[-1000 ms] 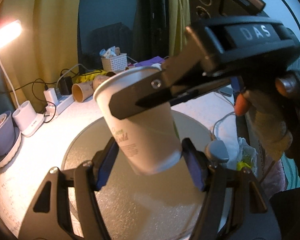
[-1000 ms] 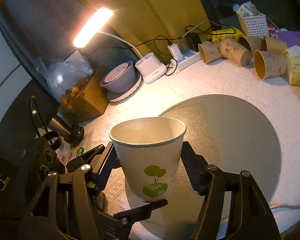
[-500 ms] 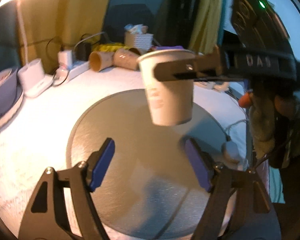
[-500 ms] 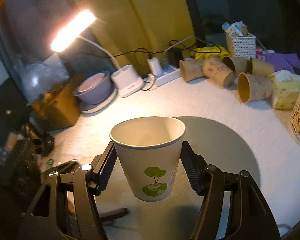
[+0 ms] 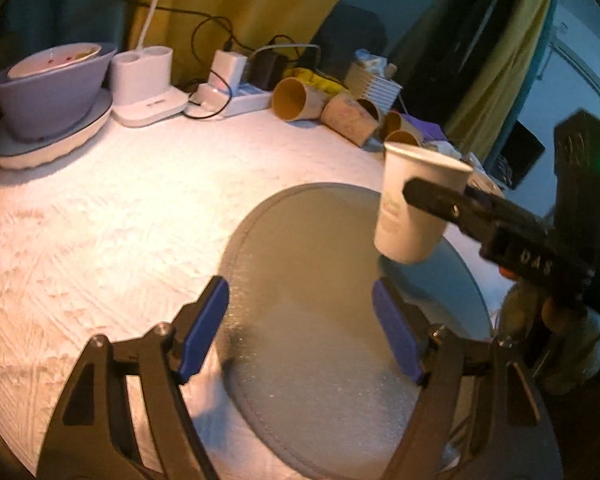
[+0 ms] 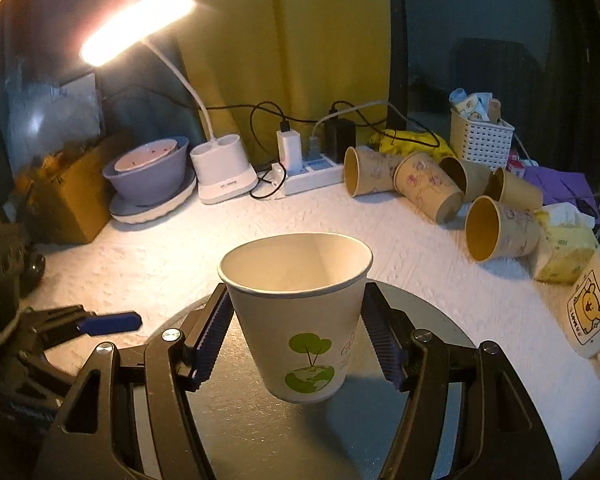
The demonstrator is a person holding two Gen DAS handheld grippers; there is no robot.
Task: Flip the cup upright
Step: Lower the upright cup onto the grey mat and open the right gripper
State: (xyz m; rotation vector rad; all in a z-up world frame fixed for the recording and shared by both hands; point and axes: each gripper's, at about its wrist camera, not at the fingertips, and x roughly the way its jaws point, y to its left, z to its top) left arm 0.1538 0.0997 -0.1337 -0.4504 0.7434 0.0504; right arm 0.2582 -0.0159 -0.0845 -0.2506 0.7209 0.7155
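My right gripper (image 6: 296, 340) is clamped on the cup (image 6: 300, 320), now mouth-up between its fingers and hanging just above the mat (image 6: 260, 432), while my left gripper (image 5: 300, 328) has let go and drawn back, wide open and empty, so only the set-down remains.

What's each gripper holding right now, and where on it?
Right gripper clamps the paper cup by its upper sides, just under the rim. Left gripper holds nothing.
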